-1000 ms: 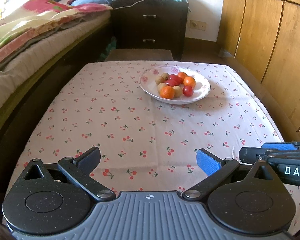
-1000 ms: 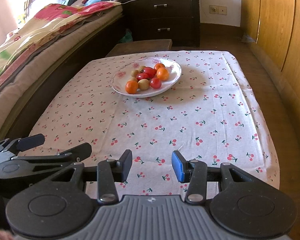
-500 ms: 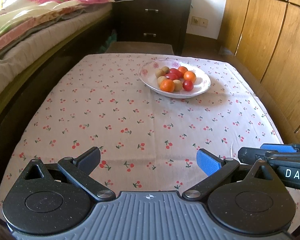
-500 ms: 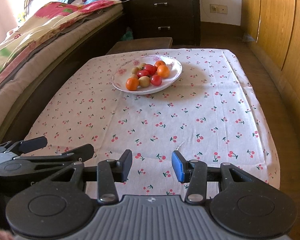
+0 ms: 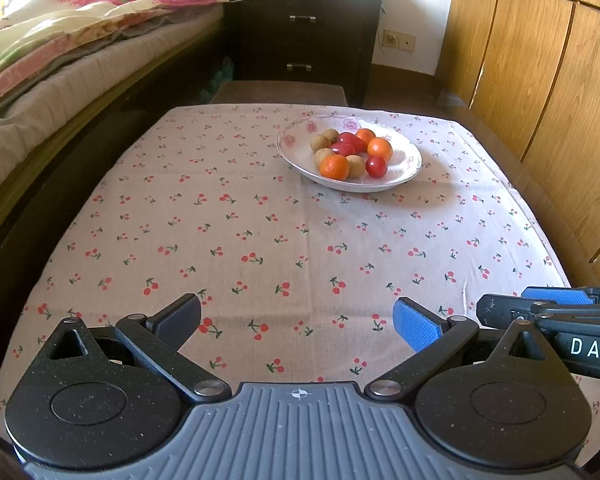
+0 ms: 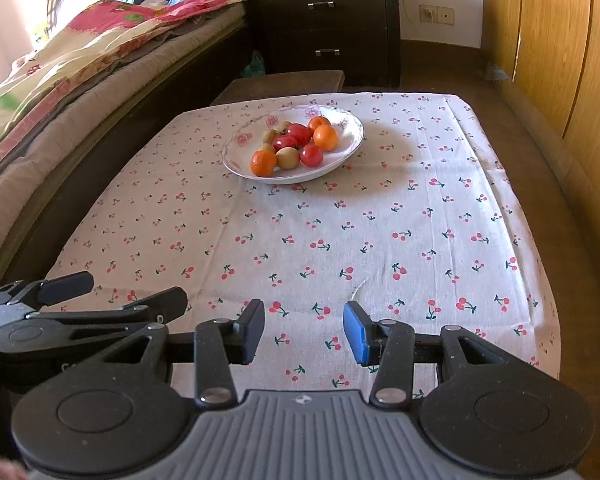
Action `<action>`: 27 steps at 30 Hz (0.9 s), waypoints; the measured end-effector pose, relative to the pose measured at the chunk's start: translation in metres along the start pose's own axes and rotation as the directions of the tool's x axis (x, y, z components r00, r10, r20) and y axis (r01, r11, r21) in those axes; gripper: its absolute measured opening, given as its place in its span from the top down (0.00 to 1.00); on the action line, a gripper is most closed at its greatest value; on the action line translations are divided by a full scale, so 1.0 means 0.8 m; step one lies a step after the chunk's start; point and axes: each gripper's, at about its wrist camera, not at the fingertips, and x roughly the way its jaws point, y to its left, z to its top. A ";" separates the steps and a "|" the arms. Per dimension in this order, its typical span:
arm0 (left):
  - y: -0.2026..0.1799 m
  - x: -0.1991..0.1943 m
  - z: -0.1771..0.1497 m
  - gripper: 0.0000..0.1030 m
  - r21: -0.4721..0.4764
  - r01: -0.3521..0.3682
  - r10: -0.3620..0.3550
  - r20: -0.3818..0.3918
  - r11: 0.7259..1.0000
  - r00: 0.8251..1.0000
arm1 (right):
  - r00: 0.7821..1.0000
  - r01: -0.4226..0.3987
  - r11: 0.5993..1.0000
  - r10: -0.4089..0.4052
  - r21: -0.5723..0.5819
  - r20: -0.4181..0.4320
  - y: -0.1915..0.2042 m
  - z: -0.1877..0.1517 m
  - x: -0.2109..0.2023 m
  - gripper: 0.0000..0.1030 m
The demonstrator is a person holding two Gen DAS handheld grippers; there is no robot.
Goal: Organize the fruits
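Both cameras ride low over the near edge of the table (image 5: 300, 240), side by side, angled down and looking along it toward the far edge and the dark nightstand (image 5: 304, 36). The left wrist view sits nearer the bed-side edge, the right wrist view nearer the wardrobe-side edge. Both take in the plate (image 6: 236, 160) of fruit near the far edge, well away, and each catches the other's gripper at its side.

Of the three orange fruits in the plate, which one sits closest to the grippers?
The orange fruit at the plate's front left edge. The other two orange ones lie further back, beside the red fruits.
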 end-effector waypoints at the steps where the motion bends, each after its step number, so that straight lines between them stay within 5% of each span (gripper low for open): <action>1: 0.000 0.000 -0.001 0.00 0.000 0.000 0.000 0.000 1.000 1.000 | 1.000 0.000 1.000 0.000 0.000 -0.001 0.000 0.000 0.000 0.57; 27: 0.001 0.005 -0.003 0.00 -0.001 -0.005 0.005 -0.028 1.000 1.000 | 1.000 0.005 1.000 -0.005 -0.005 -0.023 0.002 0.000 0.004 0.57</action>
